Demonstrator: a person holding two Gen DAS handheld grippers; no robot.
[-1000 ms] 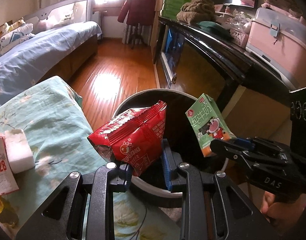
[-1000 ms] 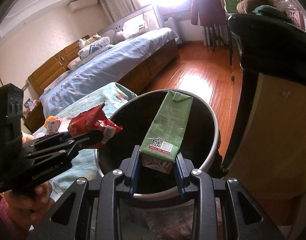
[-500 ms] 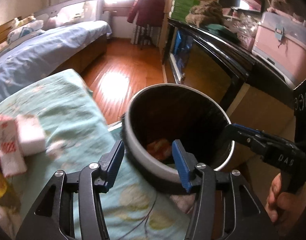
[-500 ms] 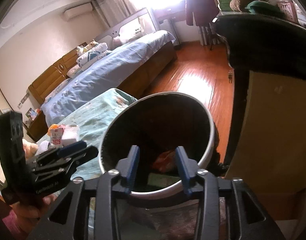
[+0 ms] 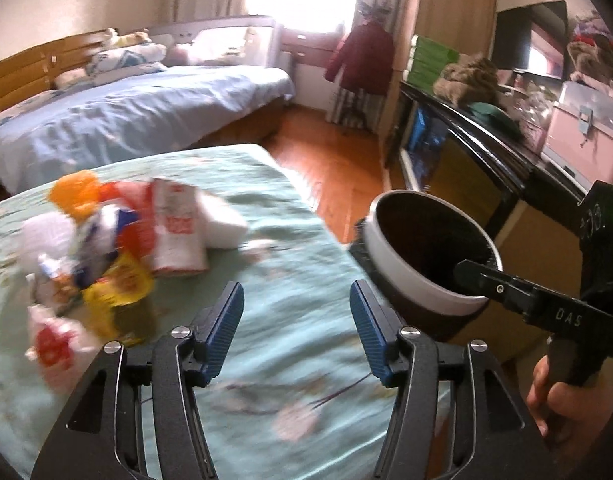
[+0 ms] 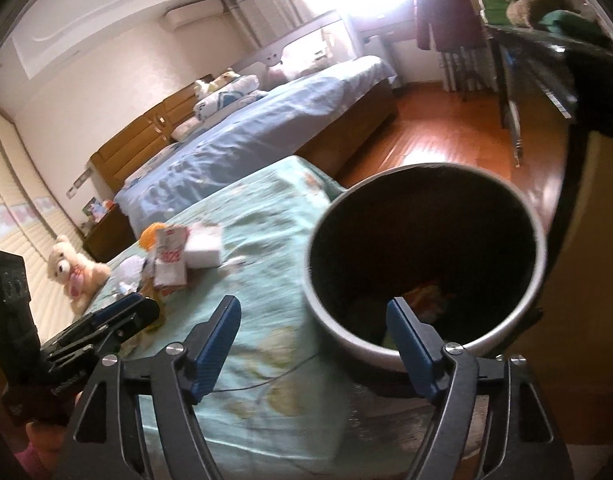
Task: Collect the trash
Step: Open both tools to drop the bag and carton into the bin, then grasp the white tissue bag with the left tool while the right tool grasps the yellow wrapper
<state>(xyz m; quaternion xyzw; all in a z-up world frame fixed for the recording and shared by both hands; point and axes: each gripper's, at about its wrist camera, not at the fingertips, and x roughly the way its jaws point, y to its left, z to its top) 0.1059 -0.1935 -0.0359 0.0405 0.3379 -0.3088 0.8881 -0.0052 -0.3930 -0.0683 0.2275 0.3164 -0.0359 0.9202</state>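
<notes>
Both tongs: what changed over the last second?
Left tongs let go of the red snack bag, right tongs the green carton; both dropped into the bin. Both tongs now stand open and have swung left toward the trash pile. Bin and pile stayed put.

There are two grippers: the left gripper (image 5: 296,322) and the right gripper (image 6: 312,340). One trash bin (image 6: 538,264), one bed (image 5: 138,120), one teddy bear (image 6: 72,270), and one blurred pile of wrappers (image 5: 106,248).
</notes>
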